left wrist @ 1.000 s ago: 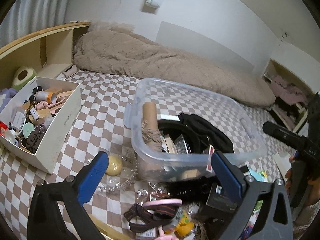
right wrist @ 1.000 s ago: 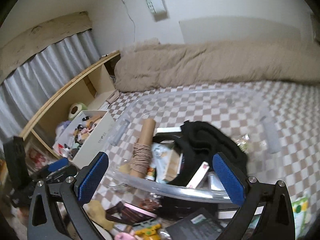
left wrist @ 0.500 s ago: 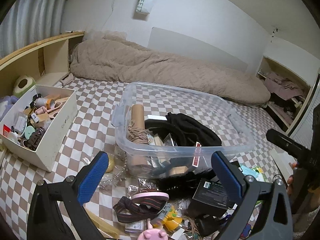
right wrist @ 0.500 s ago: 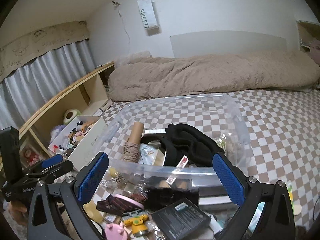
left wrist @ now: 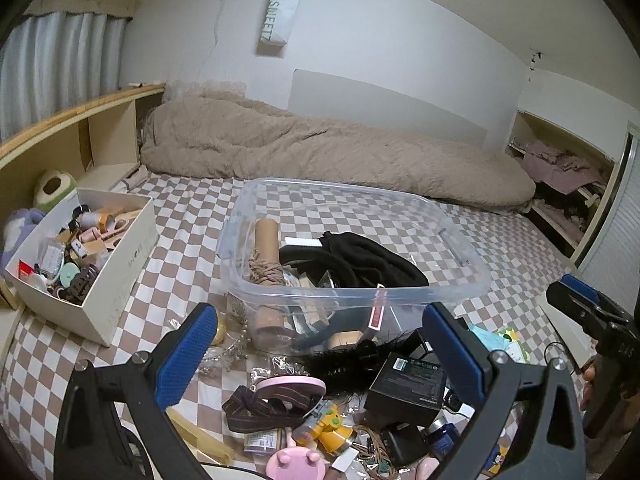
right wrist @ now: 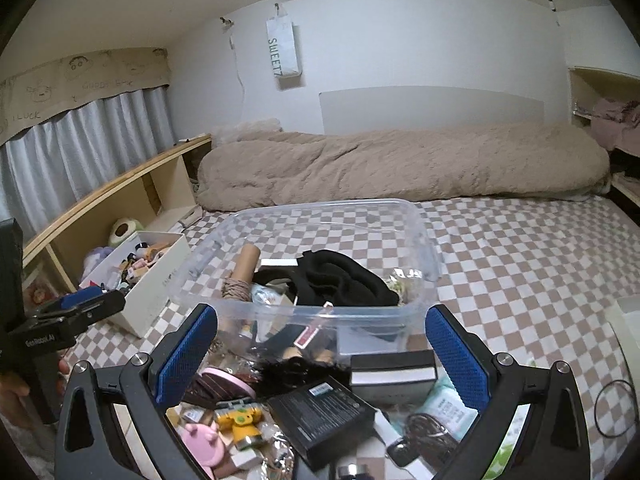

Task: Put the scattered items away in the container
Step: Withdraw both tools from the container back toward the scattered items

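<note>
Right now I see the clear plastic container (left wrist: pixel 460 276) at the middle of the checkered bed (left wrist: pixel 180 248), already holding a black garment (left wrist: pixel 372 256) with a cardboard tube wound in twine (left wrist: pixel 266 248) at its 9 o'clock. At the container's 6 o'clock lies the scattered clutter: a black box (left wrist: pixel 408 384), a pink round case (left wrist: pixel 290 386), a yellow toy (left wrist: pixel 328 428) and a black feathery piece (left wrist: pixel 352 364) touching the container's near wall. My left gripper (left wrist: pixel 316 354) hangs above that pile with its jaws spread wide and nothing between them; my right gripper (right wrist: pixel 320 354) is likewise wide and empty, over the same pile. At the container's 9 o'clock sits a white box of small things (left wrist: pixel 132 248), well apart. At 12 o'clock a beige blanket (left wrist: pixel 320 152) lies along the wall.
</note>
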Action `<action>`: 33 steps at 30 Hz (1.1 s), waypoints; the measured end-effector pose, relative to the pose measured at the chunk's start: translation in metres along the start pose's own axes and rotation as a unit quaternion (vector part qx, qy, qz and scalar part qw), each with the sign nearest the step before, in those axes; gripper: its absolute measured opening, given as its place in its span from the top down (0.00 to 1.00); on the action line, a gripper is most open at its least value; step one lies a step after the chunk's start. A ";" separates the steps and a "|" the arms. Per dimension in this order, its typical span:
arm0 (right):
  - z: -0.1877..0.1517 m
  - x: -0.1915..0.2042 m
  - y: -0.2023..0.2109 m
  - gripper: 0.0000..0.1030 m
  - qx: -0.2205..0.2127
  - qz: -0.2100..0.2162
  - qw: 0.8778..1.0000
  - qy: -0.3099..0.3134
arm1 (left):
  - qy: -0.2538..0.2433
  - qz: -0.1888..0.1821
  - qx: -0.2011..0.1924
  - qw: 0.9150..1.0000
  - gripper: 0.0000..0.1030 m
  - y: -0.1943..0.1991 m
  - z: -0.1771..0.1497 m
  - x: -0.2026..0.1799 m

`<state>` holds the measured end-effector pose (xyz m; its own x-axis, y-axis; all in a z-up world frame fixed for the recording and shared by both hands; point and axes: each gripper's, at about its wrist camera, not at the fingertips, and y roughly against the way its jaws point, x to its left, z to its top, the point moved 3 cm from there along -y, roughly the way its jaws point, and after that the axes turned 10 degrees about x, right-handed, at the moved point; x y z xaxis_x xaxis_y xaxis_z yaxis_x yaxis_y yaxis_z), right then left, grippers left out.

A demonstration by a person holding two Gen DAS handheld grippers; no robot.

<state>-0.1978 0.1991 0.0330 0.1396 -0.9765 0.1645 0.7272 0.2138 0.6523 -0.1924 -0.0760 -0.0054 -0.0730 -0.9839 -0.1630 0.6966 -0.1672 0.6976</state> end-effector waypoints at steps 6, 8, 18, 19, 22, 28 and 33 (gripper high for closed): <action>-0.012 -0.009 0.016 0.00 -0.008 -0.009 1.000 -0.007 | -0.023 0.019 -0.002 1.000 0.00 0.011 -0.008 -0.013; -0.016 -0.011 0.022 0.00 -0.013 -0.013 1.000 -0.007 | -0.027 0.024 -0.005 0.999 0.00 0.015 -0.011 -0.017; -0.034 -0.022 0.054 0.00 -0.034 -0.021 0.999 -0.012 | -0.018 0.039 -0.027 0.999 0.00 0.040 -0.022 -0.023; -0.035 -0.023 0.056 0.00 -0.036 -0.022 0.999 -0.013 | -0.016 0.040 -0.030 0.999 0.00 0.043 -0.023 -0.023; -0.040 -0.025 0.067 0.00 -0.043 -0.023 0.999 -0.013 | -0.009 0.045 -0.037 0.998 0.00 0.052 -0.033 -0.022; -0.050 -0.029 0.086 0.00 -0.058 -0.023 0.998 -0.009 | 0.007 0.042 -0.044 0.998 0.00 0.067 -0.059 -0.021; -0.064 -0.033 0.097 0.00 -0.066 -0.026 0.997 -0.008 | -0.004 0.041 -0.065 0.997 0.00 0.084 -0.067 -0.034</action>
<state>-0.0884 0.2504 0.0434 0.0888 -0.9854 0.1456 0.8152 0.1559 0.5578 -0.0836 -0.0529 0.0122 -0.0173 -0.9944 -0.1044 0.7872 -0.0779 0.6118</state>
